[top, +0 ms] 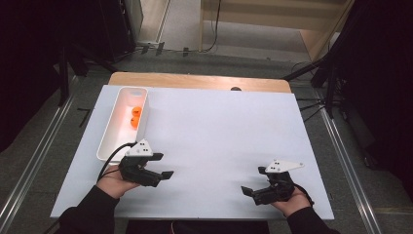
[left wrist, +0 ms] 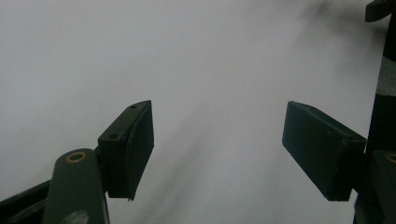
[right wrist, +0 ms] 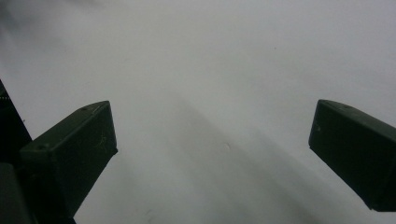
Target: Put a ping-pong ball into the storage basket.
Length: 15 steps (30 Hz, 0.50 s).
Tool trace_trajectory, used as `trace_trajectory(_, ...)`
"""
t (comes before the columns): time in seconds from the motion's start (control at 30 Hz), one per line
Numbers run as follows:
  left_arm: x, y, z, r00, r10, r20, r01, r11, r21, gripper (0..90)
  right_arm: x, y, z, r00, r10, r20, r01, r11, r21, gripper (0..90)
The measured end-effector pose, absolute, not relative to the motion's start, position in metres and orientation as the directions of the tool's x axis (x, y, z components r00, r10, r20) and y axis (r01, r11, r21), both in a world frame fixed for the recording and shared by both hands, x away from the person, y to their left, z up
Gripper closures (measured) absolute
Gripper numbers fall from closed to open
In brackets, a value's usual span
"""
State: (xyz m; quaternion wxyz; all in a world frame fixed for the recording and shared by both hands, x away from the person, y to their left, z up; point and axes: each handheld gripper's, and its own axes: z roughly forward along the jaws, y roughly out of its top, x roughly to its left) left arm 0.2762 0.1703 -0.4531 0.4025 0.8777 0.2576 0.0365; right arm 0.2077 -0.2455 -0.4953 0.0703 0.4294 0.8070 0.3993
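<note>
A long white tray lies at the table's left side with two orange balls inside, near its far half. My left gripper is held low over the white table sheet, just right of the tray's near end, pointing right. Its jaws stand apart with nothing between them. My right gripper rests near the front right of the sheet, pointing left. In the right gripper view its jaws are wide apart over bare white surface, empty.
The white sheet covers a wooden table whose far edge shows beyond it. Dark stands and cables flank the table on the floor. A hand and dark sleeve hold each gripper from the bottom edge.
</note>
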Motion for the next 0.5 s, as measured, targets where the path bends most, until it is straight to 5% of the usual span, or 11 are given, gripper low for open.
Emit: trace_trajectory(0.5,0.2673,0.1809,-0.4625,0.874,0.465,-0.138,0.412,-0.562,0.717,25.4,0.2079,-0.2452,-0.4955,-0.620,0.750,0.231,0.639,0.311,0.703,0.0)
